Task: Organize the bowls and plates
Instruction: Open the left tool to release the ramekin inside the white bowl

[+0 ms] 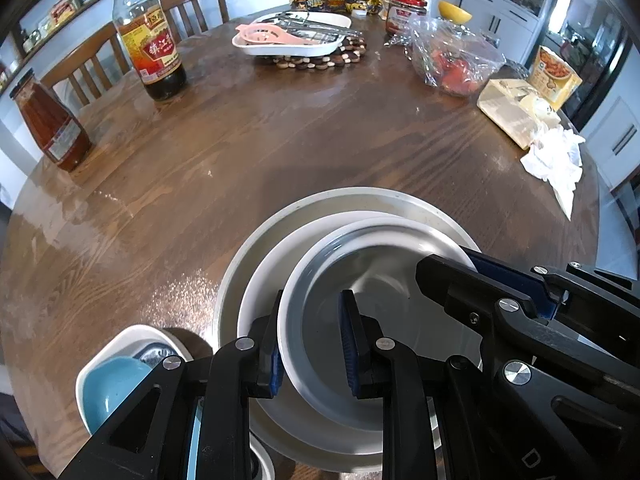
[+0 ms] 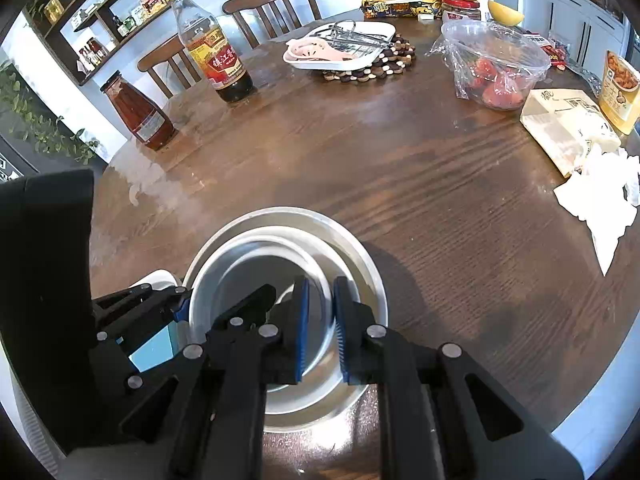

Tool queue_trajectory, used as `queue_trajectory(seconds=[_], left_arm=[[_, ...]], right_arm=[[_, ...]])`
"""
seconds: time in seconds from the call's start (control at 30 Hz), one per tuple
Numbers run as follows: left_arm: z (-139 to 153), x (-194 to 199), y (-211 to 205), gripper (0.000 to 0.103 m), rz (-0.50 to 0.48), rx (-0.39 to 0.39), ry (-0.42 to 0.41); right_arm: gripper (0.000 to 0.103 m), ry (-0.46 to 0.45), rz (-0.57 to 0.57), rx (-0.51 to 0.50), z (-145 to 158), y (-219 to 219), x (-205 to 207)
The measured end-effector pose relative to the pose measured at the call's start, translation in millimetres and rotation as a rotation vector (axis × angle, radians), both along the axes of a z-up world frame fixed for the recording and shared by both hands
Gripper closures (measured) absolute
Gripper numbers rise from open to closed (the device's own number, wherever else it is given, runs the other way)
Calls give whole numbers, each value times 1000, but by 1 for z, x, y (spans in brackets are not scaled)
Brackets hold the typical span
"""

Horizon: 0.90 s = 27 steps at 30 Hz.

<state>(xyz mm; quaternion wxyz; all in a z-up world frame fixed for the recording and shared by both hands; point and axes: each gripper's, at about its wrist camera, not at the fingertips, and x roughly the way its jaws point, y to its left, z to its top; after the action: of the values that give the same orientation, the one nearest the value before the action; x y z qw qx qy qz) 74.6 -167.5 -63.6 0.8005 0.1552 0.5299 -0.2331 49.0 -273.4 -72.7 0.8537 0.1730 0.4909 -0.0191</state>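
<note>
A stack of dishes sits at the near edge of the round wooden table: a large grey plate, a white plate in it, and a grey-white bowl on top. My left gripper straddles the bowl's left rim, its jaws slightly apart around the rim. My right gripper straddles the bowl's right rim over the large plate, its jaws narrowly apart. A small white dish with a blue spoon lies to the left.
A vinegar bottle, a sauce jar, a white tray of utensils on a beaded trivet, a plastic tub of strawberries, a paper bag and crumpled tissues stand around the far table. Chairs stand behind.
</note>
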Motion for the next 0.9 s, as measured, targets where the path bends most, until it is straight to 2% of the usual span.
queue_trajectory(seconds=[0.2, 0.4, 0.5, 0.53, 0.6, 0.67, 0.77, 0.9], left_arm=[[1, -3, 0, 81, -12, 9, -1], [2, -2, 4, 80, -12, -1, 23], [6, -4, 5, 77, -10, -8, 29], [7, -5, 6, 75, -11, -12, 27], [13, -7, 7, 54, -14, -22, 13], [19, -9, 6, 44, -27, -43, 8], [26, -12, 4, 37, -28, -32, -28], [37, -13, 10, 29, -25, -55, -43]], right_arm=[[83, -11, 7, 23, -2, 0, -2], [75, -22, 20, 45, 0, 2, -4], [73, -40, 27, 21, 7, 4, -7], [70, -47, 30, 8, 9, 5, -8], [64, -58, 30, -4, 14, 4, -9], [57, -74, 22, 1, 18, 1, -12], [57, -86, 15, -4, 22, -1, -13], [54, -106, 11, -1, 30, 0, -16]])
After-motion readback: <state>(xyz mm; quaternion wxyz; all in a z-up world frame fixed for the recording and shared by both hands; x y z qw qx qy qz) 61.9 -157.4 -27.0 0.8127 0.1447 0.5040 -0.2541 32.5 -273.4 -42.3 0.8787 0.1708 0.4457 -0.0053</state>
